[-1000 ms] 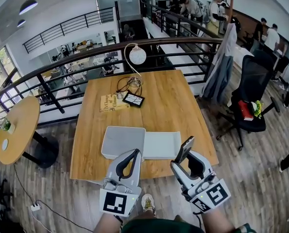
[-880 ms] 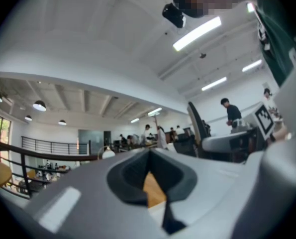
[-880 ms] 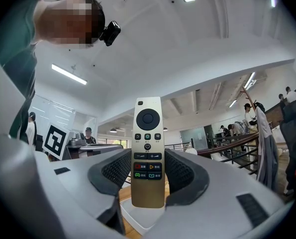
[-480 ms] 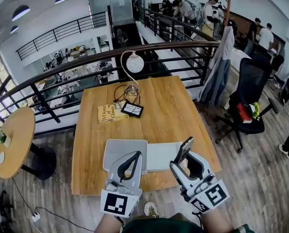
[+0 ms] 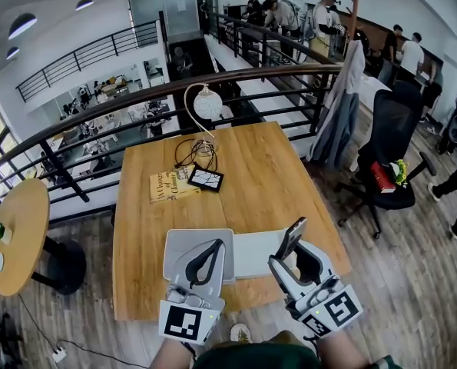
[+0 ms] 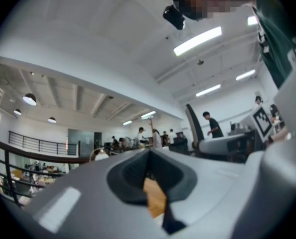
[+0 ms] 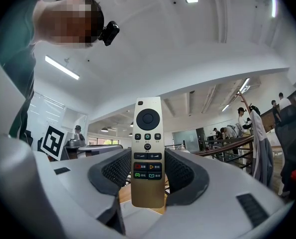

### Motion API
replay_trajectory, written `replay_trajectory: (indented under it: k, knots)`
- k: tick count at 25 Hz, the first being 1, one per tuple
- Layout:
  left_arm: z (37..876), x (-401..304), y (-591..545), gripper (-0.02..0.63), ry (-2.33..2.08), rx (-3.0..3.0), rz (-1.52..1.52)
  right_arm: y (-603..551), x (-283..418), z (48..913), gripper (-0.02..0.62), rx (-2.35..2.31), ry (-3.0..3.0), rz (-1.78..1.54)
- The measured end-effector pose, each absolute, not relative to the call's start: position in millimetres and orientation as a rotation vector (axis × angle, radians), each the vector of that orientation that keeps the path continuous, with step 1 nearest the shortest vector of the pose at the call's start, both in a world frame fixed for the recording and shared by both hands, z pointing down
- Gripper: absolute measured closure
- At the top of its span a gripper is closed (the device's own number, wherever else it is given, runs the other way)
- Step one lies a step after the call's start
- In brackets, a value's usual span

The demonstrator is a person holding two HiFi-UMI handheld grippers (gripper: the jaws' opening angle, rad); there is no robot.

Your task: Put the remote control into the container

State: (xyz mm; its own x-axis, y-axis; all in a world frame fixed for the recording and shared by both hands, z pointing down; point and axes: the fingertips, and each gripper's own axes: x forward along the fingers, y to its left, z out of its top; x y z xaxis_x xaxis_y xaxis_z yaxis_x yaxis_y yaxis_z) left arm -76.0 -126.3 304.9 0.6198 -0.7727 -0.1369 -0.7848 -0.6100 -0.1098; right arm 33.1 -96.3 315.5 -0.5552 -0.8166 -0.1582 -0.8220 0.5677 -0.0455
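The gold remote control (image 5: 293, 236) stands upright between the pads of my right gripper (image 5: 291, 249), which is shut on it above the table's near right corner. In the right gripper view the remote control (image 7: 148, 148) shows its buttons, pinched at its lower half by the right gripper (image 7: 148, 176). The grey container (image 5: 183, 244) lies on the wooden table (image 5: 251, 175) near the front edge, with a white flat lid-like panel (image 5: 260, 252) beside it on the right. My left gripper (image 5: 213, 244) hangs over the container, jaw tips together and holding nothing; in its own view the left gripper (image 6: 148, 156) is shut too.
A yellow book (image 5: 171, 185), a black framed tablet (image 5: 206, 178), cables (image 5: 196, 151) and a globe lamp (image 5: 207, 103) sit at the table's far side. A dark railing (image 5: 136, 98) runs behind. An office chair (image 5: 393, 156) stands right, a round side table (image 5: 13, 233) left.
The head view has shifted, so the table sits a little lower and closer under both grippers. Both grippers keep their places in the picture, and the remote stays gripped.
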Motion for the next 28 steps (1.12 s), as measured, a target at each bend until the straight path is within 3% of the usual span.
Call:
replay_trajectory:
  k: [28]
  knots:
    - [318.1, -86.6, -169.5, 0.607, 1.316, -2.700, 0.107, -140.9, 12.8, 327.9, 0.379, -1.369, 2.699, 0.035]
